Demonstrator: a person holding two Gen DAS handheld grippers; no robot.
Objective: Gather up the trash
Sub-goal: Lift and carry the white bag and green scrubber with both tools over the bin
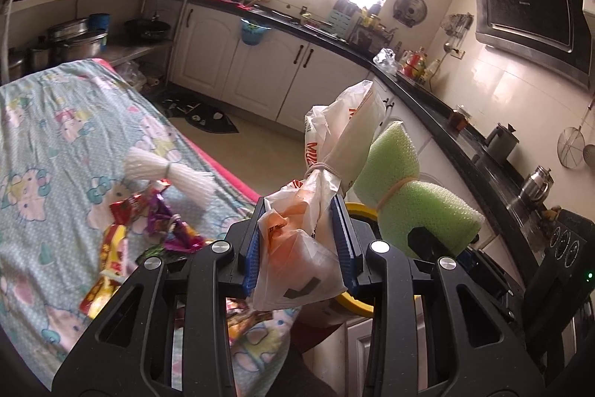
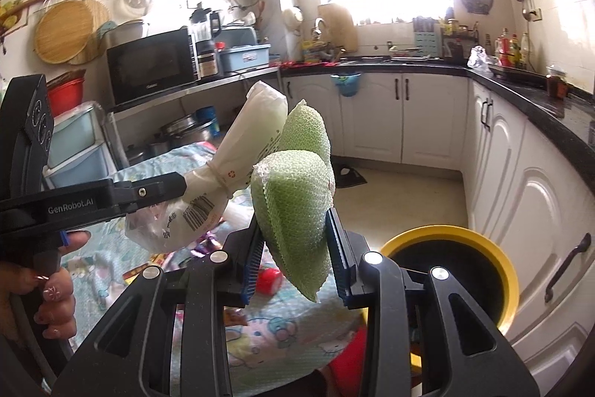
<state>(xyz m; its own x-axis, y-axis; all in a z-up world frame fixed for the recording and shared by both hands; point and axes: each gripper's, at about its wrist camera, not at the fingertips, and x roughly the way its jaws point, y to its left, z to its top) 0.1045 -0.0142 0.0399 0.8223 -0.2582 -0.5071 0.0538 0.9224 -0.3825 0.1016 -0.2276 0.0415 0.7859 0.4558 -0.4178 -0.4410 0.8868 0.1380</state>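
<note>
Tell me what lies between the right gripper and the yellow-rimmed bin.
Nothing: in the right wrist view, the right gripper, clamping green foam, sits beside the yellow-rimmed bin.

"GenRobot.AI" on left hand-held gripper (image 2: 182,190) body; "MU" on plastic bag (image 1: 319,196).

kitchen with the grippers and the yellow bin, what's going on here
A person is clearing trash off a table covered with a cartoon cloth, holding a gripper in each hand. The left gripper is shut on a tied plastic bag, and the right gripper is shut on a green foam net bundle. Both are held up in the air near the yellow-rimmed bin, not yet dropped in. More wrappers and a white foam bundle lie on the cloth.
</note>
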